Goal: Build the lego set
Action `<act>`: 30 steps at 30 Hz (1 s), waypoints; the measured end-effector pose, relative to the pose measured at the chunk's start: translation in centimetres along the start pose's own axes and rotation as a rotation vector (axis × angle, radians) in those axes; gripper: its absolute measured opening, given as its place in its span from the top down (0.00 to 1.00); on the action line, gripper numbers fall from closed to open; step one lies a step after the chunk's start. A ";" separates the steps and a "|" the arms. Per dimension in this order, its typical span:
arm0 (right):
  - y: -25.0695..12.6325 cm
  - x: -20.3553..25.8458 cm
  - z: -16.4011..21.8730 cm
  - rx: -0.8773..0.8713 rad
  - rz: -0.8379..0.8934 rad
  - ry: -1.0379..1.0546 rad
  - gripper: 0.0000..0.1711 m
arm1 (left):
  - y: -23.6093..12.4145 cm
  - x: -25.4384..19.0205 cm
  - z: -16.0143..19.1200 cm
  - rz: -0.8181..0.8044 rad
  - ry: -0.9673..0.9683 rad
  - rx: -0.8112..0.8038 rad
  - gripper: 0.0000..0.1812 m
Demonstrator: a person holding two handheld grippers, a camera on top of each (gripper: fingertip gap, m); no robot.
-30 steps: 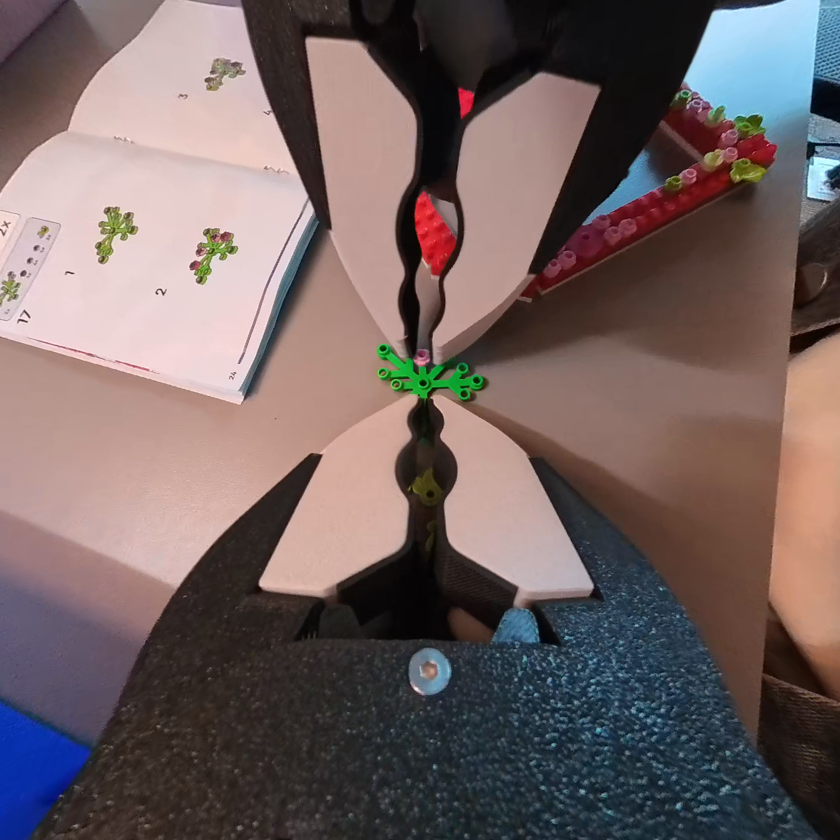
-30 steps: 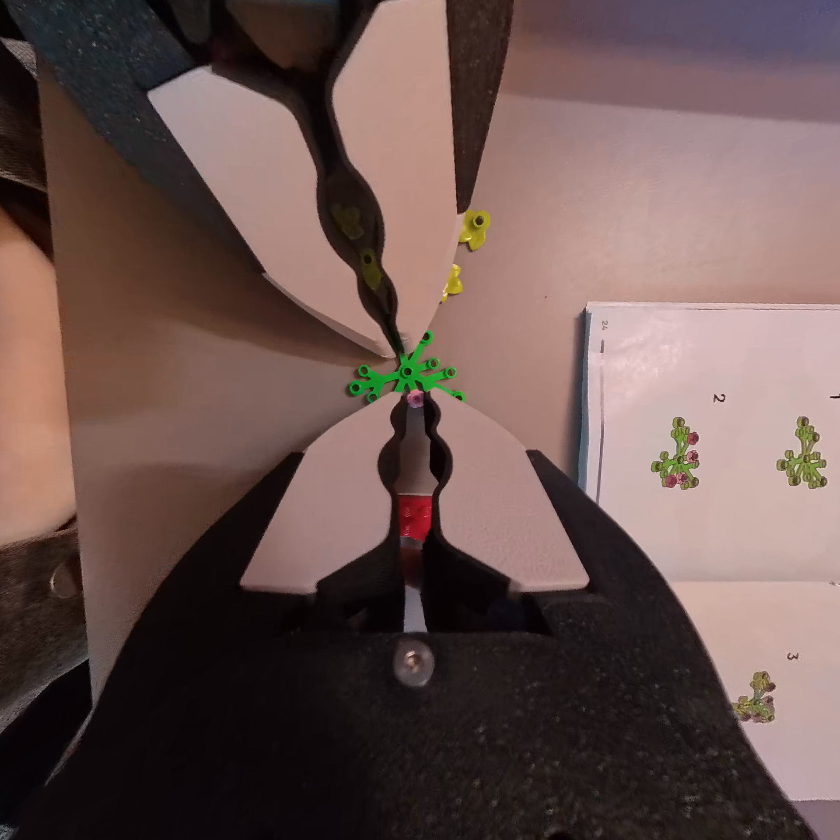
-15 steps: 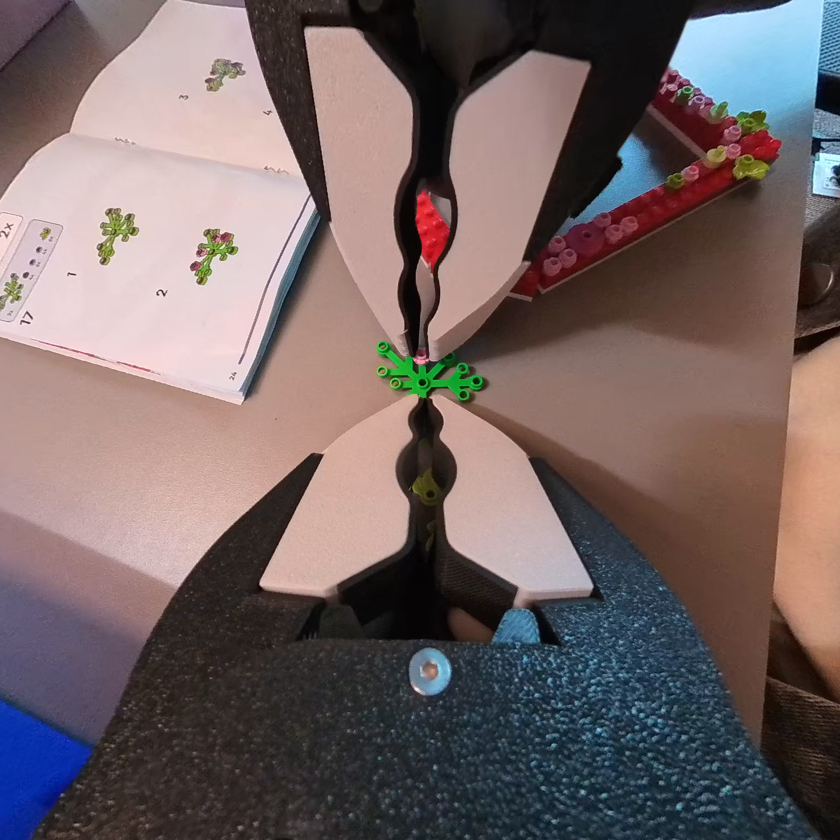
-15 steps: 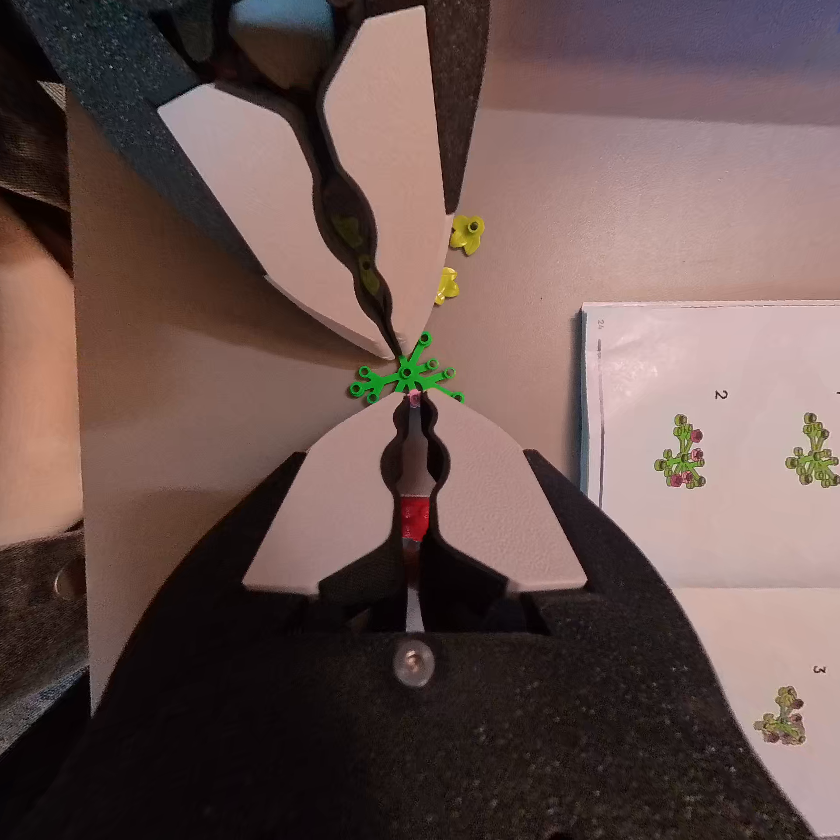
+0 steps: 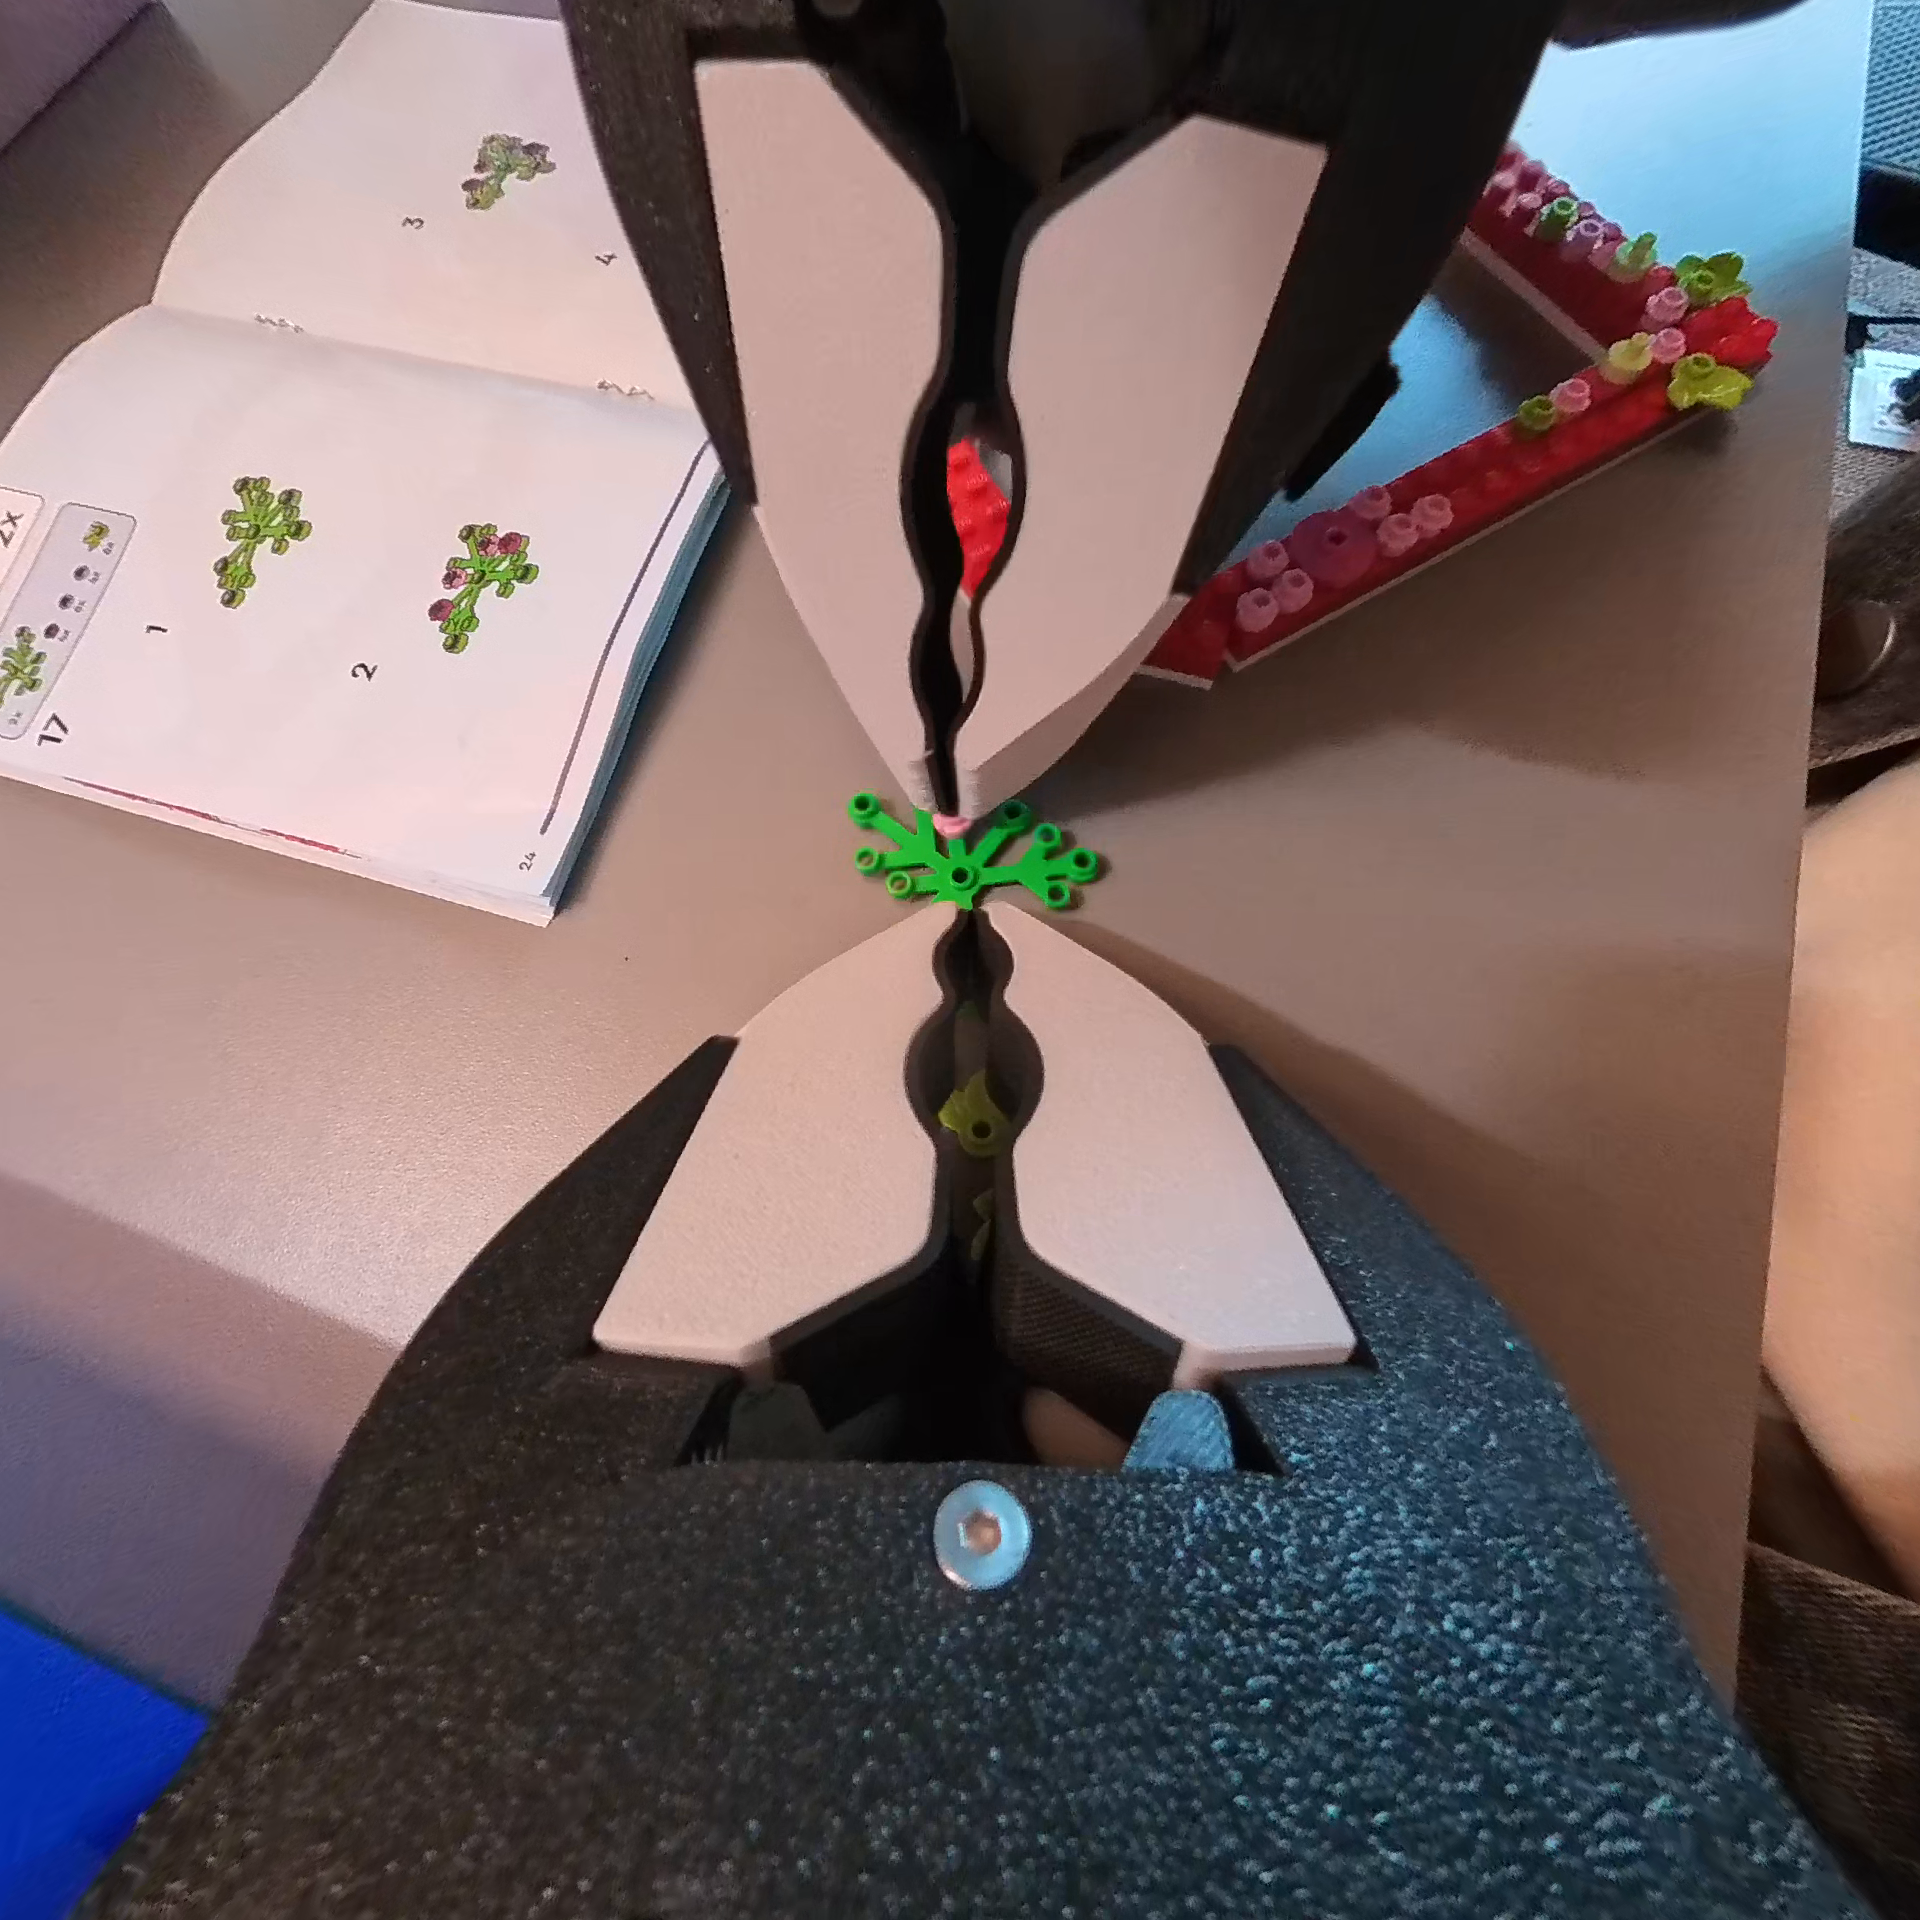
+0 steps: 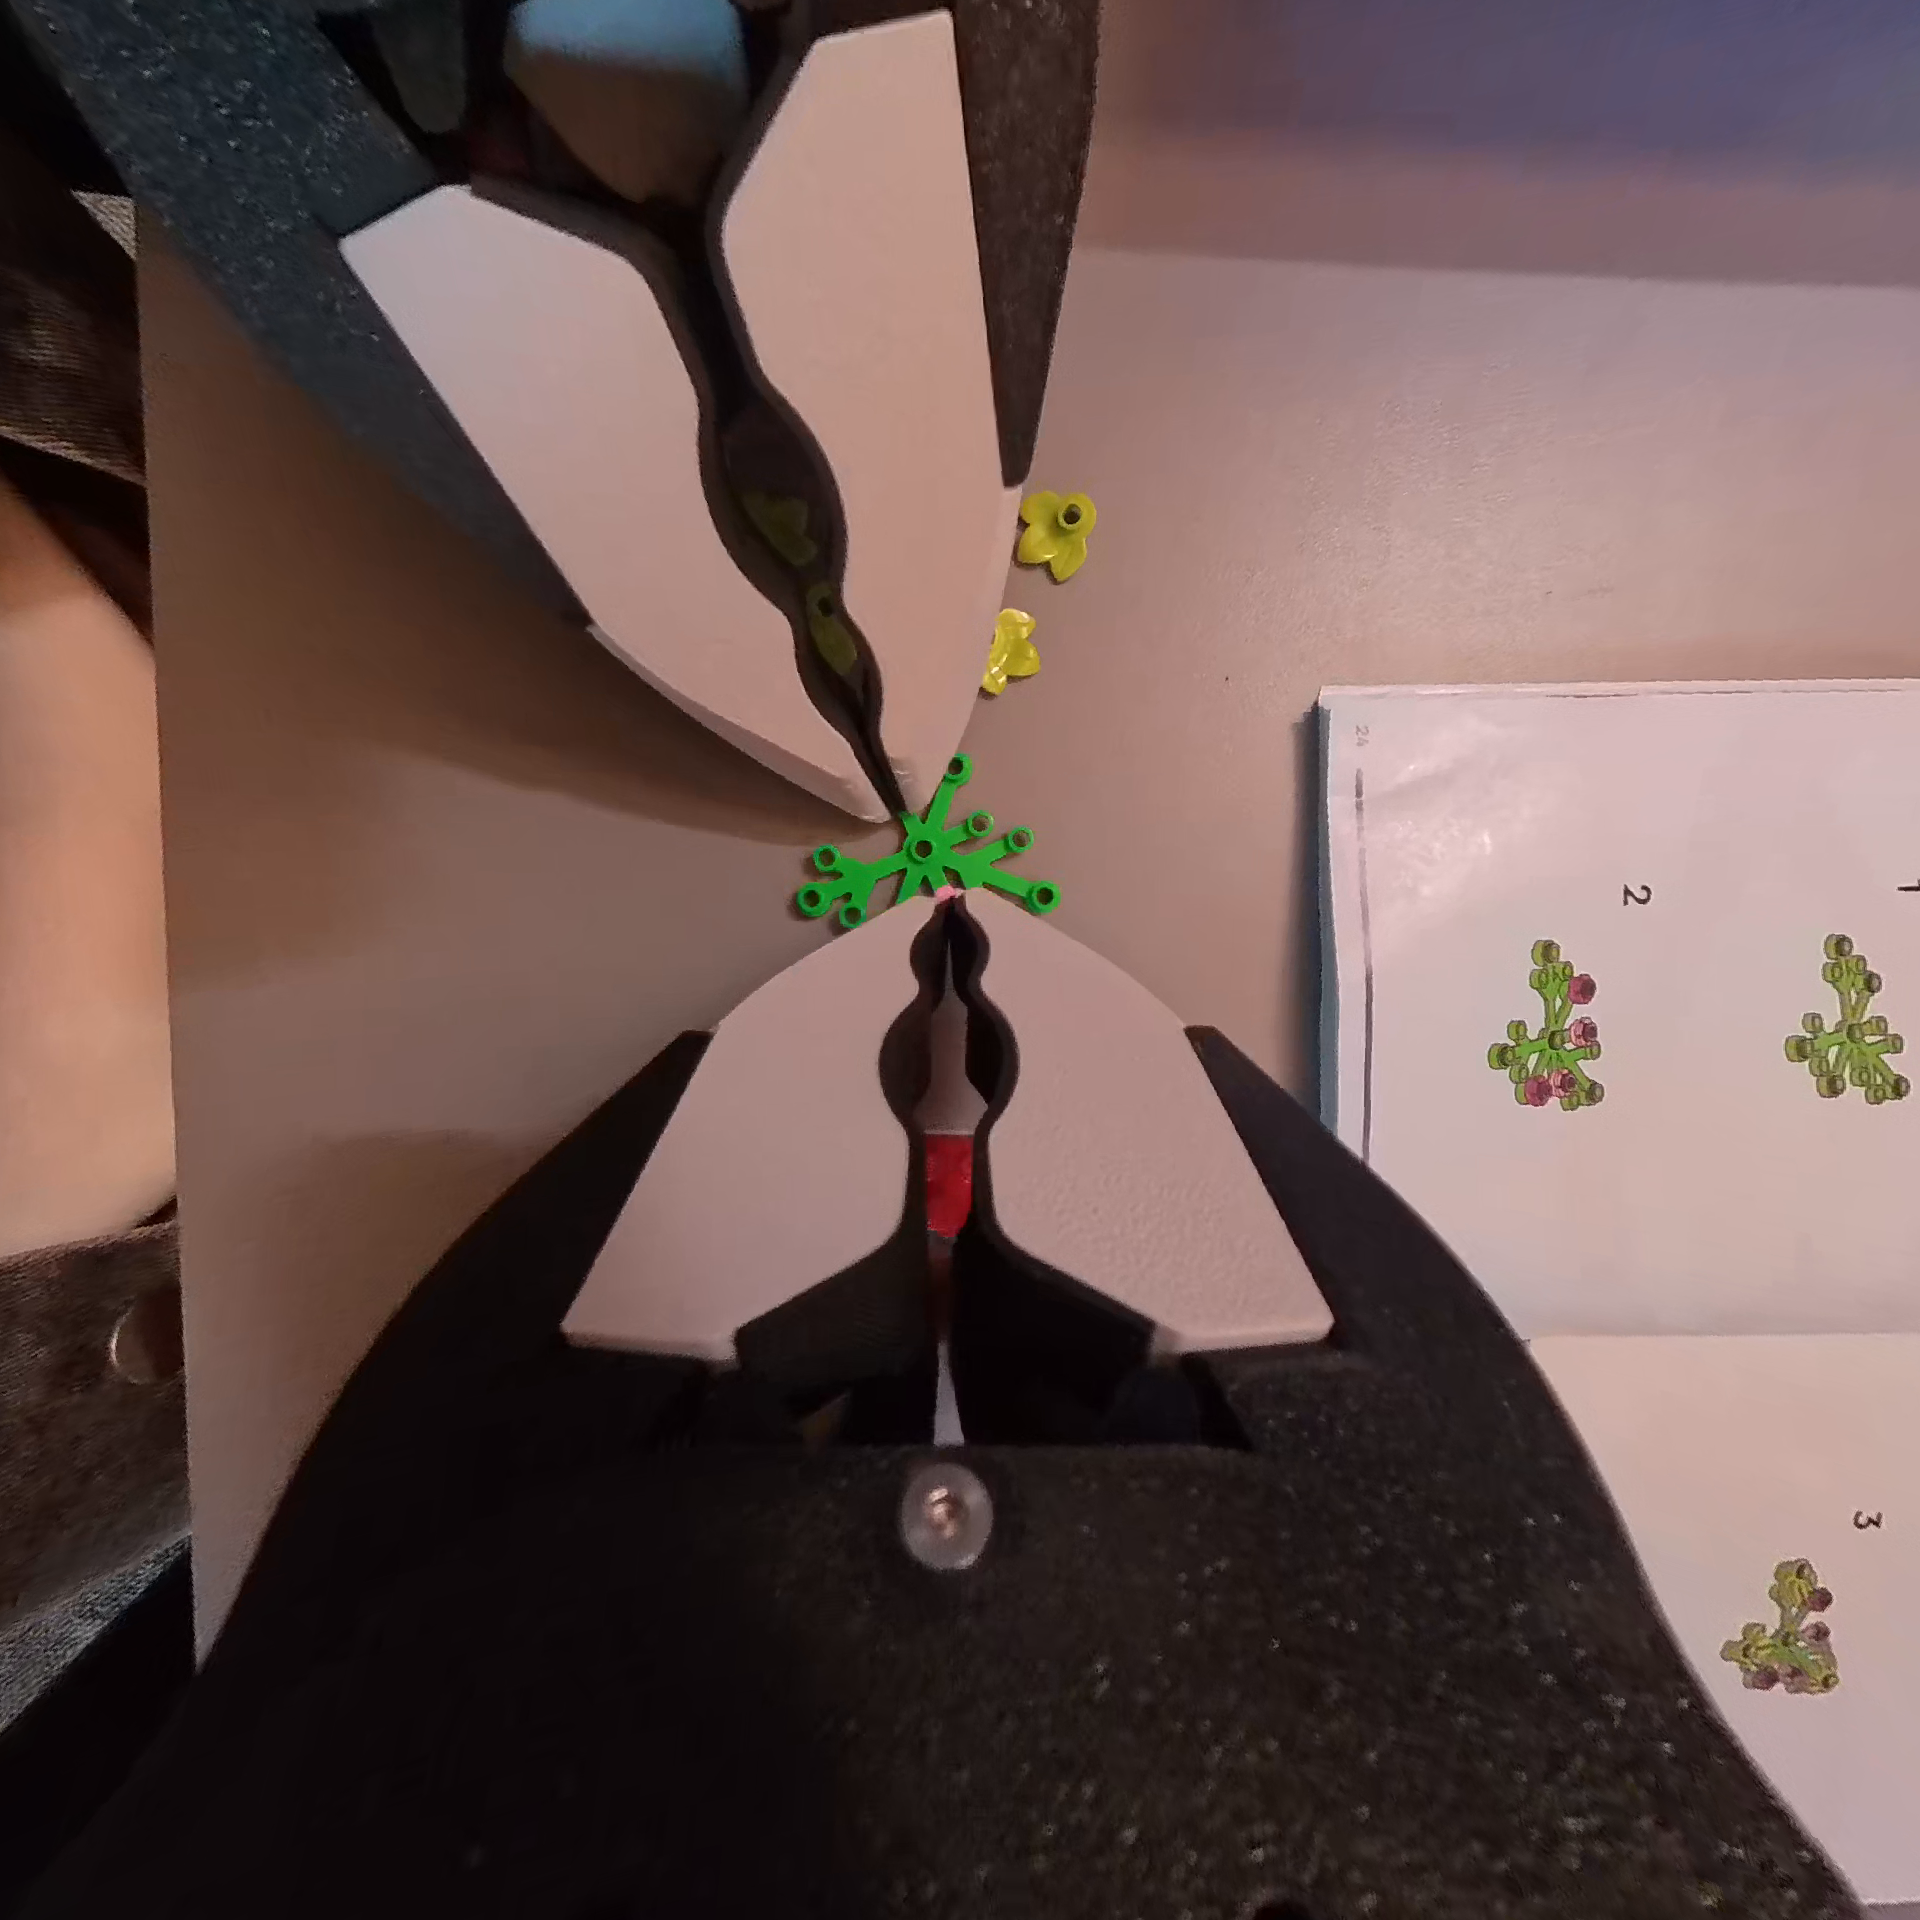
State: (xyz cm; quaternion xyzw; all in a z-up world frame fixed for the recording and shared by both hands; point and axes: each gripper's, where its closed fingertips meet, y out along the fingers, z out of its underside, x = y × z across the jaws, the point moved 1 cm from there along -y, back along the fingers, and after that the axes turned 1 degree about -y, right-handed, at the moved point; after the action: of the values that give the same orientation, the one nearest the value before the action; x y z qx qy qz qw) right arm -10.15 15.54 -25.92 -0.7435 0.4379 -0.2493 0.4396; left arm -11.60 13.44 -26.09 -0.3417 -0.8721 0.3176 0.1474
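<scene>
A bright green branching leaf piece [image 5: 966, 868] hangs in the air above the tan table [image 5: 1351, 935]. My left gripper [image 5: 966, 914] is shut on its stem. It shows from the top left in the right wrist view [image 6: 883, 810]. My right gripper [image 6: 948, 906] is shut on a tiny pink stud [image 6: 943, 894] and holds it against the leaf piece [image 6: 920, 857] near its middle. In the left wrist view the right gripper [image 5: 948, 805] comes down from the top with the pink stud [image 5: 951, 823] at its tips.
An open instruction booklet [image 5: 312, 582] lies at the left, and shows at the right in the other view [image 6: 1662, 1039]. A red frame build with pink and lime flowers [image 5: 1455, 499] lies at the back right. Two lime leaf pieces [image 6: 1055, 530] lie on the table. A person's arm [image 5: 1860, 1039] is by the table edge. Left and right tips are no more than a few centimetres apart.
The right gripper has brought the pink stud closer onto the green leaf piece, so less of the stud shows. Both grippers stay shut and have barely shifted.
</scene>
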 end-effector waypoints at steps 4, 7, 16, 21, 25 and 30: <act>0.1 -0.1 0.4 0.040 0.006 -0.005 1.00 | 0.0 0.0 0.0 0.007 -0.006 0.000 1.00; 0.1 -0.1 0.3 0.037 -0.002 -0.006 1.00 | 0.0 0.0 0.0 0.012 -0.012 0.000 1.00; -0.1 -0.3 -0.1 0.022 0.007 -0.008 1.00 | 0.0 0.0 0.0 0.013 -0.017 0.001 1.00; -0.3 -0.1 -0.5 -0.001 -0.013 -0.004 1.00 | 0.0 0.0 0.0 0.013 -0.017 0.001 1.00; 0.1 0.0 -0.3 0.021 -0.025 0.012 1.00 | 0.0 0.0 0.0 0.017 -0.021 0.000 1.00; 0.1 -0.1 -0.2 0.029 -0.042 0.050 1.00 | 0.0 0.0 0.0 0.020 -0.026 0.000 1.00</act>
State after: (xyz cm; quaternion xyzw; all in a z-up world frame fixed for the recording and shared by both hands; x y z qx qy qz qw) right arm -10.41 15.53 -25.93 -0.7395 0.4296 -0.2833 0.4339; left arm -11.59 13.49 -26.10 -0.3462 -0.8706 0.3233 0.1330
